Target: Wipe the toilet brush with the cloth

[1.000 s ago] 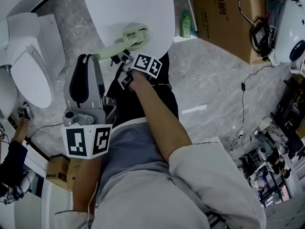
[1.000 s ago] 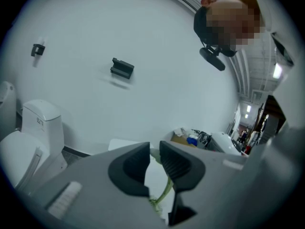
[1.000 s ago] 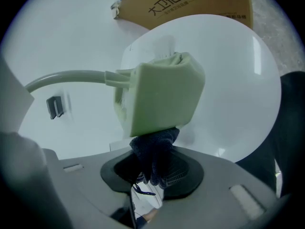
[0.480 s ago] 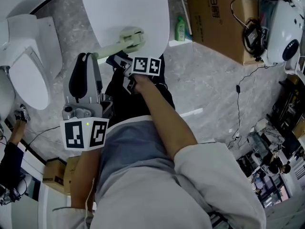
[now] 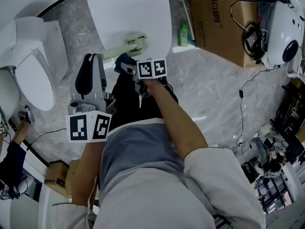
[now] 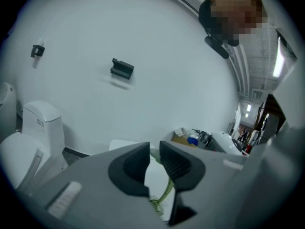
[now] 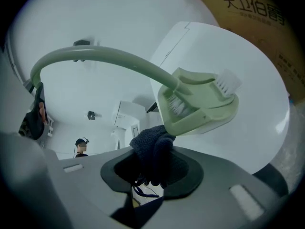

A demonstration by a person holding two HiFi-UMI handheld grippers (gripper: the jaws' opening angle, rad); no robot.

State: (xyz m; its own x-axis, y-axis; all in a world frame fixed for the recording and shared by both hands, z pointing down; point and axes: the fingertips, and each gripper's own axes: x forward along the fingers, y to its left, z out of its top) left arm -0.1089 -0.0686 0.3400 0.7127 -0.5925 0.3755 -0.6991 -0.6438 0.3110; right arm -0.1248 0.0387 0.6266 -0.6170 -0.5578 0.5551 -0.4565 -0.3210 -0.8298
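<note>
Right gripper point(image 7: 152, 168): jaws pinching the dark cloth point(image 7: 152, 149); its bunched top, at 12 o'clock from the jaws, touches the underside of the toilet brush point(image 7: 200, 104) head
Left gripper point(image 6: 153, 163): jaws closed on the brush's green handle; handle runs on toward 6 o'clock
Brush head: over the white oval surface point(image 5: 128, 8)
Cardboard box point(image 5: 219, 18): 1 o'clock; contents unclear; green bottle point(image 5: 183, 35) just beside

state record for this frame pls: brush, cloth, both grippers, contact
toilet brush: green, held up, head over white surface
cloth: dark, bunched, right under the brush head
left gripper: shut on toilet brush handle
right gripper: shut on cloth
contact: cloth appears to touch the head's lower edge
</note>
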